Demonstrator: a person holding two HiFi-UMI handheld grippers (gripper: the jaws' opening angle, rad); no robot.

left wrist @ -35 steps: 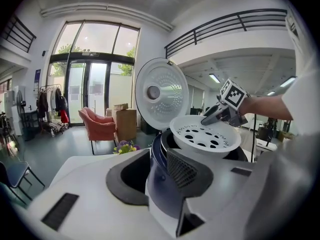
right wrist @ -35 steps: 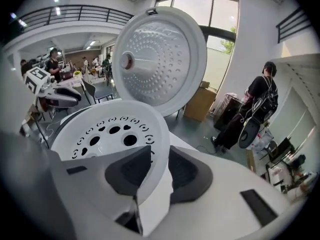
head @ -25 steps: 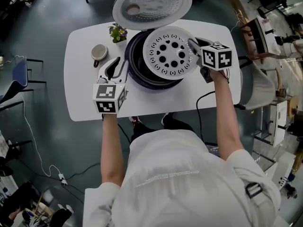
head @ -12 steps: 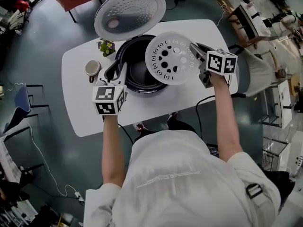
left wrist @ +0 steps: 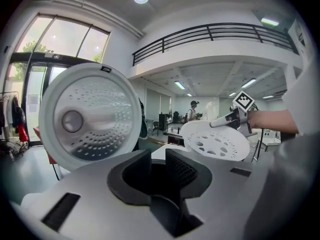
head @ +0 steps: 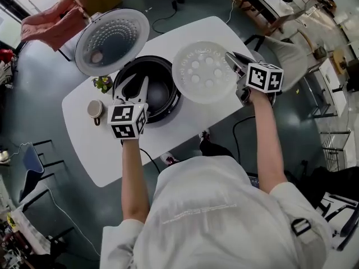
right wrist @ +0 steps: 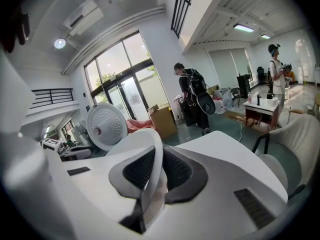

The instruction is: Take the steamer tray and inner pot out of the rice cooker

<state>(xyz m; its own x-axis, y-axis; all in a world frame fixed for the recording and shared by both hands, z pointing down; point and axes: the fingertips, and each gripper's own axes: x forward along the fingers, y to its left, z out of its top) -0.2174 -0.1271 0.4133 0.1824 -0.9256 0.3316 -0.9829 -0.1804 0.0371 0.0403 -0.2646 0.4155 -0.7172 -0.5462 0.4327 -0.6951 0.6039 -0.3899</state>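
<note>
The black rice cooker point(head: 171, 102) stands on the white table with its round lid point(head: 112, 41) swung open at the back left. The dark inner pot point(head: 160, 91) sits inside it. My right gripper point(head: 231, 61) is shut on the rim of the white perforated steamer tray point(head: 206, 72), which hangs in the air right of the cooker, clear of the pot. In the right gripper view the tray's edge point(right wrist: 150, 154) runs between the pads. My left gripper point(head: 134, 86) hovers over the cooker's left rim, jaws apart with nothing between them. The left gripper view shows the lid point(left wrist: 90, 116) and the held tray point(left wrist: 217, 141).
A cup point(head: 95, 110) and a small potted plant point(head: 102, 83) stand on the table point(head: 112, 161) left of the cooker. A black cable point(head: 242, 122) hangs off the front edge. A chair point(head: 289, 49) stands at the right, and people are further back in the room.
The right gripper has carried the steamer tray up and to the right, off the cooker. The left gripper has moved right, over the cooker's left rim. The head view has swung.
</note>
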